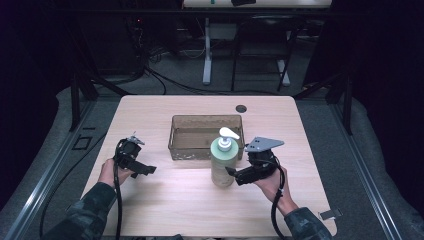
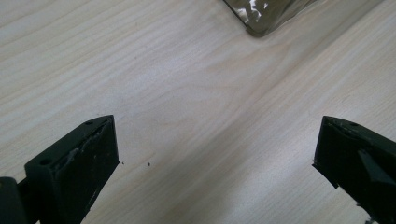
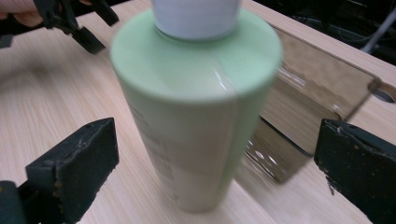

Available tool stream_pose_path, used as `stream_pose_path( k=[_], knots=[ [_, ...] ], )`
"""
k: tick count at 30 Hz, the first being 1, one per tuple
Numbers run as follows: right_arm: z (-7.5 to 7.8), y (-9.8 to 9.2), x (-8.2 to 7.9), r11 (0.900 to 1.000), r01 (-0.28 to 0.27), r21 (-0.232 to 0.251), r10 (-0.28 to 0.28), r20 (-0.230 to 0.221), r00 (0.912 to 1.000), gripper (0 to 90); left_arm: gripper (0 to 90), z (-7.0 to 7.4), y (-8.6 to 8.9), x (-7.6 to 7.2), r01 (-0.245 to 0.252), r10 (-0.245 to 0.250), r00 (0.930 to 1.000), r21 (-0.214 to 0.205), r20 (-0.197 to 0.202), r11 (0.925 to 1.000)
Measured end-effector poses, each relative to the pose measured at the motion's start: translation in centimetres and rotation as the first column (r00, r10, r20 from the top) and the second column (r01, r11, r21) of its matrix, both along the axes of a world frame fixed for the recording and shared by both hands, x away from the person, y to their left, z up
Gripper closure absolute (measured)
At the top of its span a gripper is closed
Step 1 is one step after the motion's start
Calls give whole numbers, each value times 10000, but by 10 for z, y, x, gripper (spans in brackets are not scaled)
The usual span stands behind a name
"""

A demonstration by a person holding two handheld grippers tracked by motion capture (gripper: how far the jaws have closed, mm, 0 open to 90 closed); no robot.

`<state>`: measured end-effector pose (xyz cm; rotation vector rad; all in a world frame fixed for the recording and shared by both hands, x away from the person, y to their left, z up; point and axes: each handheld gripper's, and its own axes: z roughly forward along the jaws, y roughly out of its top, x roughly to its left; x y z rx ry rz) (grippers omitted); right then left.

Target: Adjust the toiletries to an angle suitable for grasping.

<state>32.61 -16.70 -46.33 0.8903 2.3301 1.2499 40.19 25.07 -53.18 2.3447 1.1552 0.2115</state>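
- Pump bottle [image 1: 223, 162]: pale green body, white pump head, upright on the table [image 1: 165, 200], just in front of the tray's near wall and close to touching it. From above you cannot tell whether it touches.
- Your right gripper [image 1: 233, 173]: held low beside the bottle's right side, grey three-cornered plate on top. From above its jaw tips reach the bottle's lower body.
- Right gripper view: your jaws stand wide apart, one on each side of the bottle [image 3: 196, 107], neither pressing it; nothing is gripped. This view shows the gap that the high view hides. The bottle is blurred here, and the pump head is cut off at the top edge.
- Your left gripper [image 1: 145, 169]: well apart from the bottle, at the left of the table, pointing right.
- Left gripper view: jaws wide open over bare wood grain, holding nothing. One corner of the tray [image 2: 266, 16] enters at the top edge.
- Clear brownish tray [image 1: 172, 137]: rectangular, at the table's middle, directly behind the bottle. It shows again at the right of the right gripper view.
- Round dark grommet [image 1: 241, 108]: in the tabletop beyond the tray.
- Beyond the table: desk legs [image 1: 207, 50] and loose cables [image 1: 160, 75] on the grey floor.
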Motion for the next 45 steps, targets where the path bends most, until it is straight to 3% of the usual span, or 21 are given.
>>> stream_pose_path(
  k=[7, 8, 9, 10, 11, 15, 17, 19, 20, 24, 29, 32, 45],
  knots=[
    [-16, -49, 0, 9916, 1018, -797, -1075, -707, 9917, 0, 0, 5, -1, -2, -9, 11, 9999, -145, 117, 9999],
    [-16, -49, 0, 9916, 1018, -797, -1075, -707, 9917, 0, 0, 6, -1, -3, -12, 14, 9999, -161, 140, 9999],
    [-20, -56, 1, 9877, 1135, -1077, -1217, -728, 9899, 0, 0, 8, -2, -3, -16, 21, 9998, -211, 210, 9998],
    [-28, -72, 0, 9768, 1510, -1517, -1652, -858, 9825, 0, 0, 11, -3, -5, -2, 9, 9997, -266, 259, 9996],
    [-28, -72, 0, 9768, 1510, -1517, -1652, -858, 9825, 0, 0, 11, -3, -5, -2, 9, 9997, -266, 259, 9996],
    [-45, -106, 0, 9527, 2215, -2080, -2525, -1364, 9579, 0, 0, 18, -4, -9, -35, 54, 9991, -454, 420, 9990],
    [-51, -125, 2, 9373, 2723, -2176, -3108, -1682, 9355, 0, 0, 23, -6, -14, -17, 52, 9980, -541, 634, 9985],
    [-52, -133, 4, 9313, 2984, -2091, -3360, -1762, 9252, 0, 0, 27, -9, -16, 14, 34, 9974, -653, 725, 9979],
    [-53, -136, 6, 9269, 3118, -2088, -3502, -1831, 9186, 0, 0, 27, -9, -16, 14, 34, 9974, -653, 725, 9979],
    [-56, -141, 11, 9190, 3243, -2242, -3683, -1951, 9090, 0, 0, 31, -16, -22, 217, -152, 9961, -743, 863, 9970],
    [-59, -141, 14, 9151, 3210, -2439, -3725, -2074, 9045, 4, 0, 36, -27, -28, 509, -406, 9927, -890, 1136, 9947],
    [-61, -141, 17, 9092, 3236, -2622, -3835, -2241, 8959, 7, 0, 40, -36, -31, 811, -676, 9891, -1008, 1307, 9916],
    [-61, -143, 19, 9004, 3320, -2812, -3998, -2333, 8864, 11, 0, 45, -78, -46, 1981, -1758, 9705, -1303, 1647, 9715]
  ],
)
